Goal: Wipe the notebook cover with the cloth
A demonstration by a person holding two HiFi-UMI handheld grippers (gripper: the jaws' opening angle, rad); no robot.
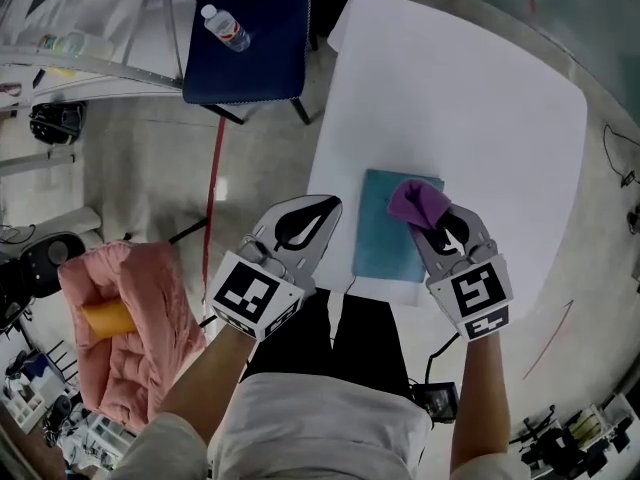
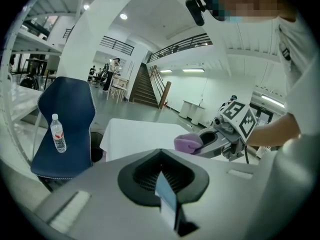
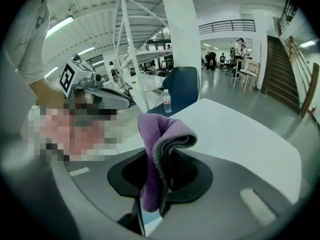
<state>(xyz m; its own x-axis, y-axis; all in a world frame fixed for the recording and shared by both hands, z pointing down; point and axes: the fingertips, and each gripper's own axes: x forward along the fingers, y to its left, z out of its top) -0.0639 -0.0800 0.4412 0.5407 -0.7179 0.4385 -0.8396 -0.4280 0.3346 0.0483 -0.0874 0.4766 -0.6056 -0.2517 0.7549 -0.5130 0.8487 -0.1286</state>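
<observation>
A: Right hand-held gripper [image 1: 430, 225], state?
B: Clamped on the purple cloth [image 3: 156, 149]. Folded wad pinched between the jaws, most of it bunched up past the tips.
A: Notebook?
B: Teal notebook [image 1: 385, 238], flat on the white bench [image 1: 480, 98], near the edge closest to the person. Cover up, closed.
A: Cloth on it?
B: In the head view the cloth sits over the notebook's far right corner. Can't tell whether it touches the cover.
A: Left hand-held gripper [image 1: 322, 208]?
B: Jaws together, nothing between them. It is just left of the notebook, over the bench's left edge, tips pointing away from the person. Not touching the notebook.
A: Anything else?
B: Blue chair [image 1: 250, 63] beyond the bench's far left corner, with a water bottle [image 1: 225, 28] lying on its seat. Well apart from the notebook.
</observation>
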